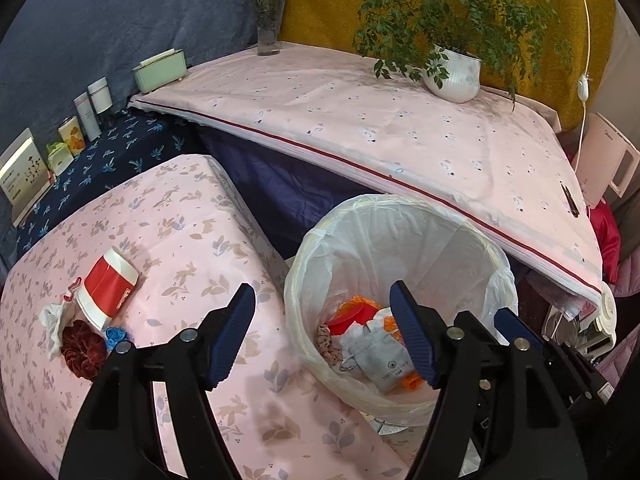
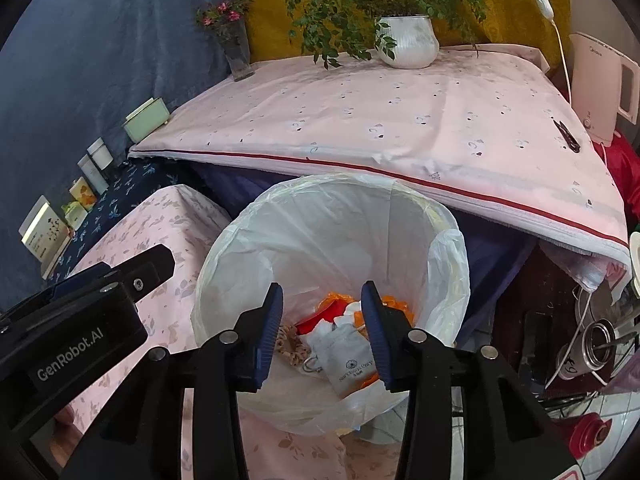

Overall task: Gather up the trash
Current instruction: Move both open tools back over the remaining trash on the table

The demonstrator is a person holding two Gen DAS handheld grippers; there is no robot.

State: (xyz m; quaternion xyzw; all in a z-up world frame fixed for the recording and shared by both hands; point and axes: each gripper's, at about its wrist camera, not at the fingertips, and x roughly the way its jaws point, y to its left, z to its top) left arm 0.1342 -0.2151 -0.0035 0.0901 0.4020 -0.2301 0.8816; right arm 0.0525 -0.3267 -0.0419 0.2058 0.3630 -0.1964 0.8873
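While both hang over bin [image 2: 332, 248], left gripper [image 1: 324, 336] and right gripper [image 2: 322, 334] released, empty; pouch [image 2: 348, 364] lies inside; cup [image 1: 108, 288] near table's [image 1: 192, 216] left edge.

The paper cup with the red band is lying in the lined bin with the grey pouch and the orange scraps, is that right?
Not quite. The paper cup with the red band lies on the pink floral cloth, outside the lined bin. The left wrist view shows it. The grey pouch and the orange scraps are in the bin.
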